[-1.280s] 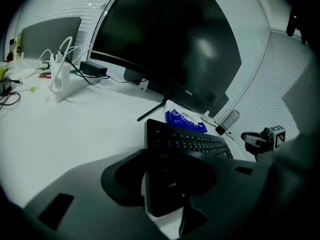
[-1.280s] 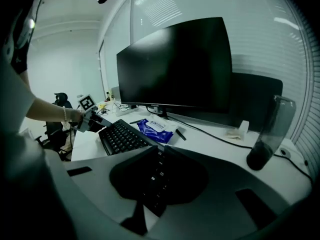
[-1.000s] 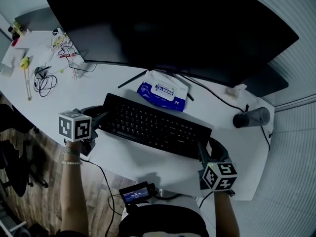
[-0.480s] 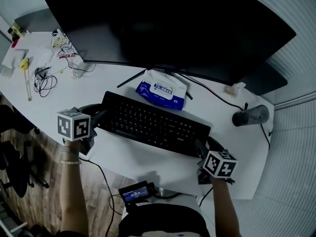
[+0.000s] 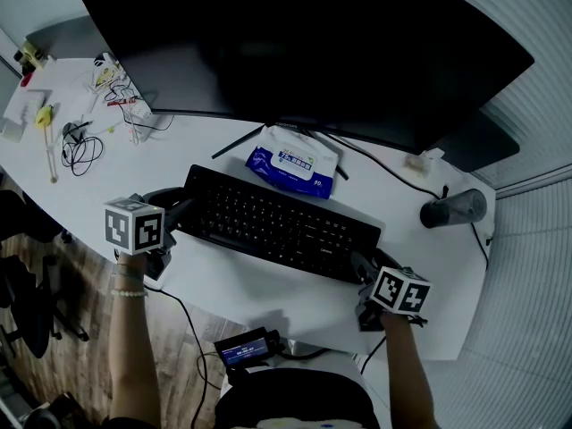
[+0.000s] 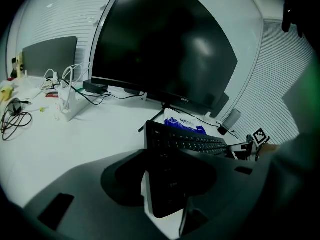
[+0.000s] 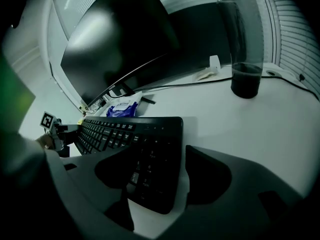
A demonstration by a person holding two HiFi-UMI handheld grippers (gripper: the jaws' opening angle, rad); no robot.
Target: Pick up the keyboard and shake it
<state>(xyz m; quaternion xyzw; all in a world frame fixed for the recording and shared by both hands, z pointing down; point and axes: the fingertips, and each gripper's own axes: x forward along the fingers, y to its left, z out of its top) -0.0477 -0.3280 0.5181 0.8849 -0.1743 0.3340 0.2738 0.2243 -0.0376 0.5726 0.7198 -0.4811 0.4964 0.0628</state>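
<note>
Letting go on the right side, looks like. The right tool (image 5: 365,270) had its jaws tighter a second ago and now they're opening. The keyboard (image 5: 279,224) has its right end between them, but a strip of white worktop (image 5: 232,284) shows beside one jaw. That tool has also slid back a touch toward the person. The left tool (image 5: 177,214) hasn't budged, jaws spread around the left end with a gap on one side, so it's not clamping either. The keyboard lies flat on the worktop in front of the monitor (image 5: 304,43). My guess is the shake's either done, or both ends need a fresh grip before any lift.
</note>
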